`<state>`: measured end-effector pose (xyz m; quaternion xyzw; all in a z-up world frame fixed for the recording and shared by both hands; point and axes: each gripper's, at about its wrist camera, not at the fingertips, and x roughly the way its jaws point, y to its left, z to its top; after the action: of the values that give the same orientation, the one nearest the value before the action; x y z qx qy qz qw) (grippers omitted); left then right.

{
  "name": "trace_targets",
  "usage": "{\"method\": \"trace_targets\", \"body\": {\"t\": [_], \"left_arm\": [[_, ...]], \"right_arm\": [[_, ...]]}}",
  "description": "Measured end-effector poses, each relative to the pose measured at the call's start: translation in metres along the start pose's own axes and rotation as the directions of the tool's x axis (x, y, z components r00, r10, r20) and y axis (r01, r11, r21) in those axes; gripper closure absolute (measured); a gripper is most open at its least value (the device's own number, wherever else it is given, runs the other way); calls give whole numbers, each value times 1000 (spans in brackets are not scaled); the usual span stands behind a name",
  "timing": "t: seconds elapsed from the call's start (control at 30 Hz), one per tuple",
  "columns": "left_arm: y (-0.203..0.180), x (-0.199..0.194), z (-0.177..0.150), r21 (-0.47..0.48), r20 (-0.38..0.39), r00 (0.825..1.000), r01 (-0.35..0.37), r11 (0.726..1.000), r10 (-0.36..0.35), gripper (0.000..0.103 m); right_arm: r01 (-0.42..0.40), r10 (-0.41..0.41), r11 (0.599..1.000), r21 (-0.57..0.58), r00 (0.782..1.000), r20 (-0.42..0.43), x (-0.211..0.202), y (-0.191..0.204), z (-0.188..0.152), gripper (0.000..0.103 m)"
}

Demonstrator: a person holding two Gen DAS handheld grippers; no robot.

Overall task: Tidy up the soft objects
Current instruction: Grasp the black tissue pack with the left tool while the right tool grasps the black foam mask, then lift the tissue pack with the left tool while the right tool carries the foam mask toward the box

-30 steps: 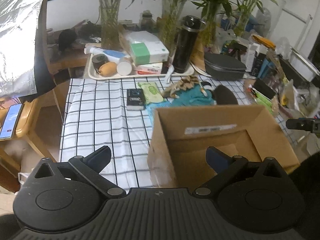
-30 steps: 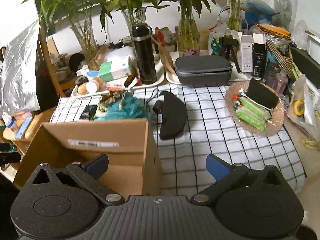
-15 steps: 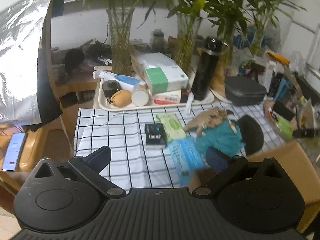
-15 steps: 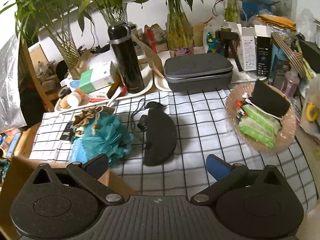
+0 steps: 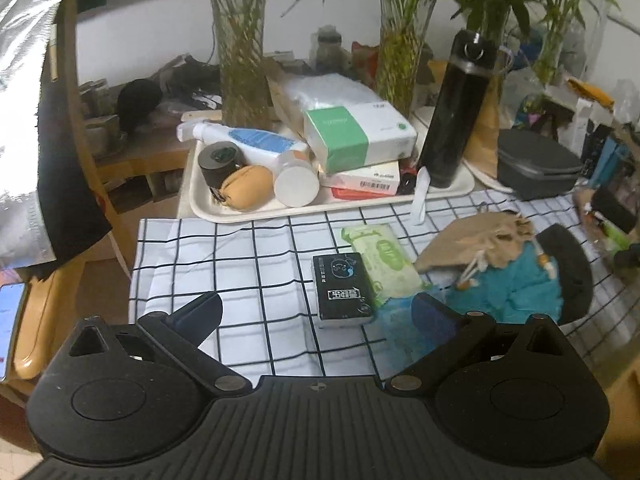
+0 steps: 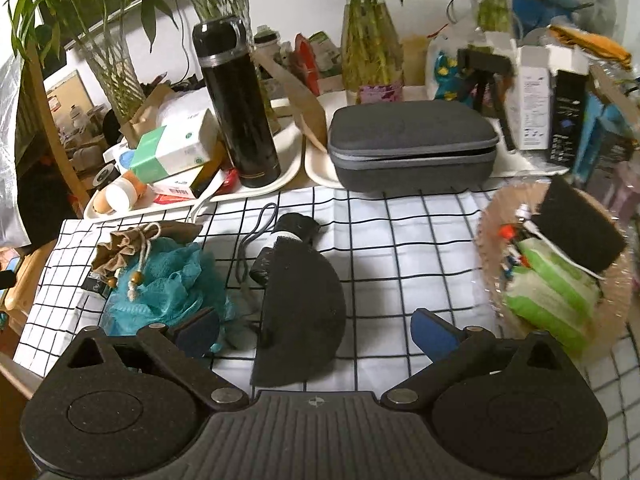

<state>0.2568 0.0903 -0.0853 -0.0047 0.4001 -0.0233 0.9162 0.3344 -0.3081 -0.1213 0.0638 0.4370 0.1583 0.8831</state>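
Between the spread fingers of the left hand-held gripper [image 5: 316, 312], nothing held; jaws wide, poised over the checked cloth on the counter [image 5: 240, 264]. Just beyond it lies a black tissue pack [image 5: 343, 290], touching a green wipes pack [image 5: 382, 258] on its right. Right hand-held gripper [image 6: 316, 330] likewise wide and empty, its jaws having just eased in slightly, nothing pressed between the pads. A black half-round soft pad [image 6: 300, 312] lies directly ahead of it, between the fingers in view but apart from them.

Progress, as a judgement: nothing gathered yet. Every soft item seen lies loose on the cloth; no box or bin shows in either view. Both tools look set for a first pick, left toward the packs, right toward the pad.

Count of loose soft things on the cloth:
- teal mesh bath pouf [image 6: 168, 284], one, left of the pad
- tan drawstring pouch [image 6: 128, 246], one, resting on the pouf's far edge
- black half-round pad, one
- small black pouch with grey cord [image 6: 294, 228], one, just beyond the pad
- tissue pack, one; green wipes pack, one
- thin teal packet [image 5: 400, 320], one, near the left tool's right finger, blurred

Farther out: a white tray [image 5: 256, 214] with bottles and boxes, a black flask [image 6: 236, 108], a grey zip case [image 6: 412, 144], a woven plate [image 6: 496, 240] at far right with more green packs, number unclear.
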Motion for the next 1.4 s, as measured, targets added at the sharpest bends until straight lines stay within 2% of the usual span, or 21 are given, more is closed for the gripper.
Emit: {"method": "trace_targets", "body": {"t": [0.07, 0.3, 0.43, 0.63, 0.7, 0.77, 0.83, 0.93, 0.97, 1.13, 1.3, 1.4], "left_arm": [[-1, 14, -1, 22, -20, 1000, 0, 1000, 0, 0], [-7, 65, -5, 52, -94, 995, -22, 998, 27, 0], [-7, 87, -4, 20, -139, 990, -14, 1000, 17, 0], [-9, 109, -3, -5, -178, 984, -14, 1000, 13, 1], [-8, 115, -4, -11, -194, 981, -25, 1000, 23, 18], [-5, 120, -5, -29, -216, 976, -29, 999, 22, 21], [-6, 120, -5, 1, -205, 978, -37, 999, 36, 27], [-7, 118, -5, 19, -199, 978, -53, 998, 55, 43], [-6, 117, -4, 20, -196, 979, -53, 998, 56, 52], [8, 112, 3, -68, -199, 980, -44, 997, 30, 53], [8, 99, 12, -61, -152, 987, -63, 996, 53, 53], [6, 89, 18, -60, -119, 992, -50, 997, 42, 53]], "right_arm": [[2, -2, 1000, 5, 1000, -18, 11, -1, 2, 10], [9, -7, 999, 37, 999, -54, 45, -4, 10, 10], [17, -8, 996, 88, 995, -96, 62, -6, 14, 10], [16, -2, 995, 99, 991, -135, 80, -3, 19, 11], [26, -11, 996, 90, 988, -154, 86, 0, 19, 15], [29, -13, 996, 90, 985, -174, 91, 1, 18, 18], [46, -27, 994, 98, 983, -181, 94, 3, 15, 24], [55, -35, 994, 97, 979, -201, 95, 7, 12, 33], [61, -42, 994, 88, 978, -205, 96, 8, 11, 33], [80, -67, 995, 61, 978, -198, 89, 12, 13, 36], [109, -104, 994, 27, 984, -143, 72, 12, 21, 36], [122, -118, 992, 29, 985, -123, 63, 8, 25, 36]]}}
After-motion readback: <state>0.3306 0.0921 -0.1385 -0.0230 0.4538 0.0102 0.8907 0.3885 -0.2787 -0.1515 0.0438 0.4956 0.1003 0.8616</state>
